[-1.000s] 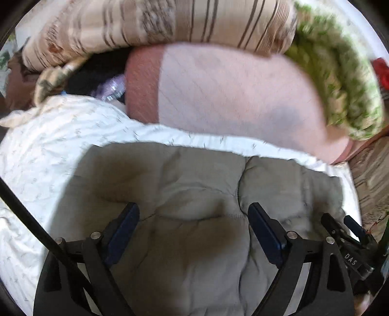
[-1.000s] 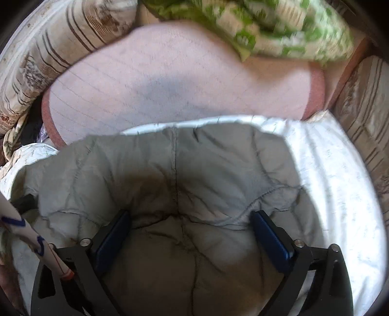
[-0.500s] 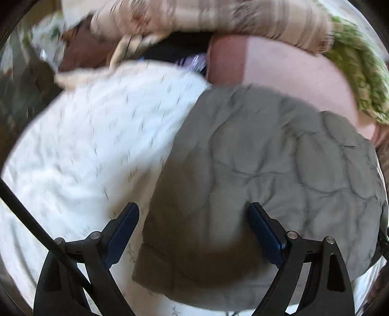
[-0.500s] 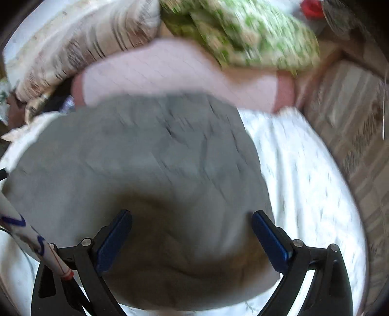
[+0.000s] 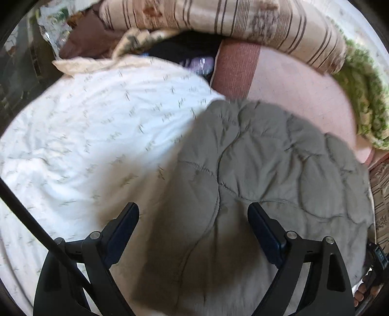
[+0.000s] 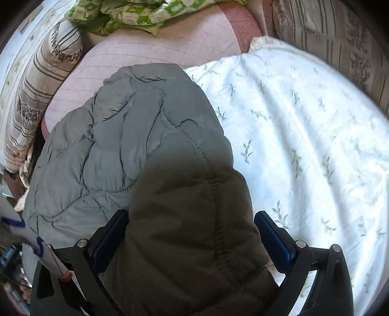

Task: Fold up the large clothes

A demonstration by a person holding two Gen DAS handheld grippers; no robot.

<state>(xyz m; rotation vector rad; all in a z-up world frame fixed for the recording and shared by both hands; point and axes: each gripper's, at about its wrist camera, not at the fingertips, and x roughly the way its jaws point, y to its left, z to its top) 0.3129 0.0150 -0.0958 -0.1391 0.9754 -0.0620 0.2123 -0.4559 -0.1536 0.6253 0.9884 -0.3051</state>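
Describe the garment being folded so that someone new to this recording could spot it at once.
Find the white bedsheet with small leaf sprigs. On it, reaching onto the pale pink quilted pillow behind, lies a grey-green puffy quilted jacket. Curved stitch lines and plain, unpatterned fabric set it apart from the bedding around it.

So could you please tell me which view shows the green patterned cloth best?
The right wrist view: the green cloth lies sharp at the top, its leafy print readable, resting on the pink cushion. The left wrist view shows only a blurred strip of it at the right edge.
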